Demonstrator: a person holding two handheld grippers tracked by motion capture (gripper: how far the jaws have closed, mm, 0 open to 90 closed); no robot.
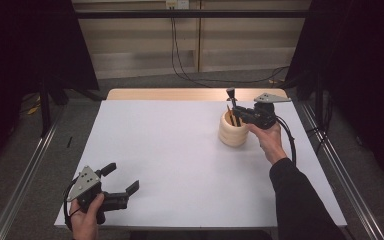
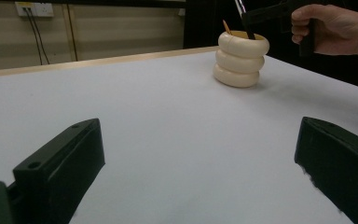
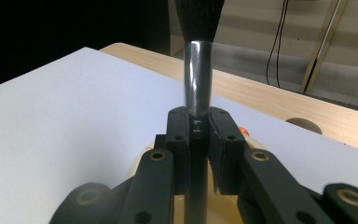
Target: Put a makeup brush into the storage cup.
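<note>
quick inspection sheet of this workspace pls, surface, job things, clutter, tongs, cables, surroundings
surface: white table, wooden strip along the far edge
job's things: cream ribbed holder upright at far right with sticks inside; brush, bristles up, above its mouth
clutter: nothing seen
grippers: right tongs shut on the brush handle over the holder; left tongs open, at the near left corner
cables: black cable loops from the right tongs; wall leads hang from a socket
surroundings: dark curtains at both sides, metal rails, grey floor

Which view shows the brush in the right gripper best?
The right gripper view: the brush stands close up, clamped between the jaws. The high view shows it small above the cream holder; the left gripper view catches a distant sliver.
</note>
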